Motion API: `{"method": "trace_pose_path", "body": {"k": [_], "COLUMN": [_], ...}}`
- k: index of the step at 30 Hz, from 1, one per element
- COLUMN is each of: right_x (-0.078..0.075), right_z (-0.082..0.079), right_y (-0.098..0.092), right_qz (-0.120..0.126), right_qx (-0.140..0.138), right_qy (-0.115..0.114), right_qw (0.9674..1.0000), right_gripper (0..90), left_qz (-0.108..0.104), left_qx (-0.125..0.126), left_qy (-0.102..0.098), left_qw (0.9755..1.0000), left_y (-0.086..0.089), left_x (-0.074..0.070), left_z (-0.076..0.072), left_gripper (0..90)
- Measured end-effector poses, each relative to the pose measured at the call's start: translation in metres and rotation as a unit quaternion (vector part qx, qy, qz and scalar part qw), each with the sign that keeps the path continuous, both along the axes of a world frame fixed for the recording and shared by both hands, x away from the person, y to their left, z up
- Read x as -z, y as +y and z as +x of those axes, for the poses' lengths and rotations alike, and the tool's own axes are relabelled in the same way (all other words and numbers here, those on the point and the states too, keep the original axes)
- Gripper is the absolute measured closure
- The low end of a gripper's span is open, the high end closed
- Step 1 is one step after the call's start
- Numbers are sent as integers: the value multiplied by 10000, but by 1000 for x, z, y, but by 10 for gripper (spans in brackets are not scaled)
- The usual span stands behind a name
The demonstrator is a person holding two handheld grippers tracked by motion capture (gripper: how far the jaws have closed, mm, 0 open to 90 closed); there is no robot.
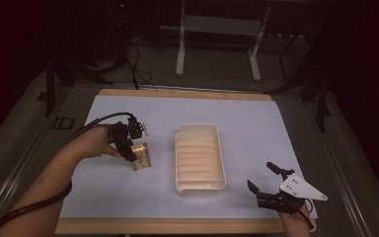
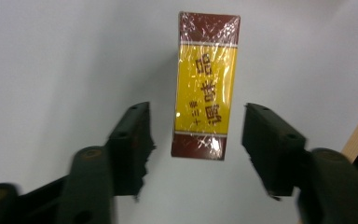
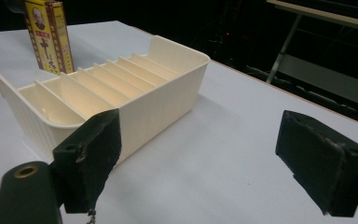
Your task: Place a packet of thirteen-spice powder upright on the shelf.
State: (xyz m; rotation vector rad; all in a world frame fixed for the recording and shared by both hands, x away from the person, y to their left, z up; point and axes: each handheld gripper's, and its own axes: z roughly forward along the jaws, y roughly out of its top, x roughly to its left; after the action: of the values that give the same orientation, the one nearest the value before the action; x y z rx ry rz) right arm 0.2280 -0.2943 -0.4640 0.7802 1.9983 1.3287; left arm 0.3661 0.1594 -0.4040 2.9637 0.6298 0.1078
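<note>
Straddling the wrapped yellow-and-maroon box (image 2: 206, 86) with the left gripper (image 2: 196, 140).
Its fingers (image 2: 129, 140) flank the upright box on the bench (image 1: 256, 123), not touching; right gripper (image 3: 214, 158) stands wide near the cream divided tray (image 3: 135, 88).

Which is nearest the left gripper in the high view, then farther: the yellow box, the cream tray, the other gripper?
From the left gripper:
1. Yellow box, between its jaws.
2. Cream tray, mid-table, to its right.
3. Right gripper, beyond the tray at the near right corner.

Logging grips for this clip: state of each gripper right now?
Left gripper: open, jaws astride the yellow box, not touching.
Right gripper: open, empty.
</note>
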Motion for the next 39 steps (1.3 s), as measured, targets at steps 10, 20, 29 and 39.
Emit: {"method": "trace_pose_path", "body": {"k": [10,20,29,39], "right_x": [0,0,0,-1], "right_z": [0,1,0,0], "right_y": [-1,-2,0,-2], "right_qz": [25,28,11,43], "right_qx": [-4,-16,-33,-6], "right_qy": [8,27,26,2], "right_qw": [10000,10000,10000,10000], "right_gripper": [143,144,144,145], "left_qz": [141,207,-568,-796], "left_qx": [175,139,251,543], "left_qy": [107,22,-102,-296], "left_qw": [9997,9997,9980,9949], "left_y": [-7,-6,-2,-9], "left_x": [7,4,-23,-44], "left_z": [0,-1,-14,-29], "left_gripper": [612,673,673,674]}}
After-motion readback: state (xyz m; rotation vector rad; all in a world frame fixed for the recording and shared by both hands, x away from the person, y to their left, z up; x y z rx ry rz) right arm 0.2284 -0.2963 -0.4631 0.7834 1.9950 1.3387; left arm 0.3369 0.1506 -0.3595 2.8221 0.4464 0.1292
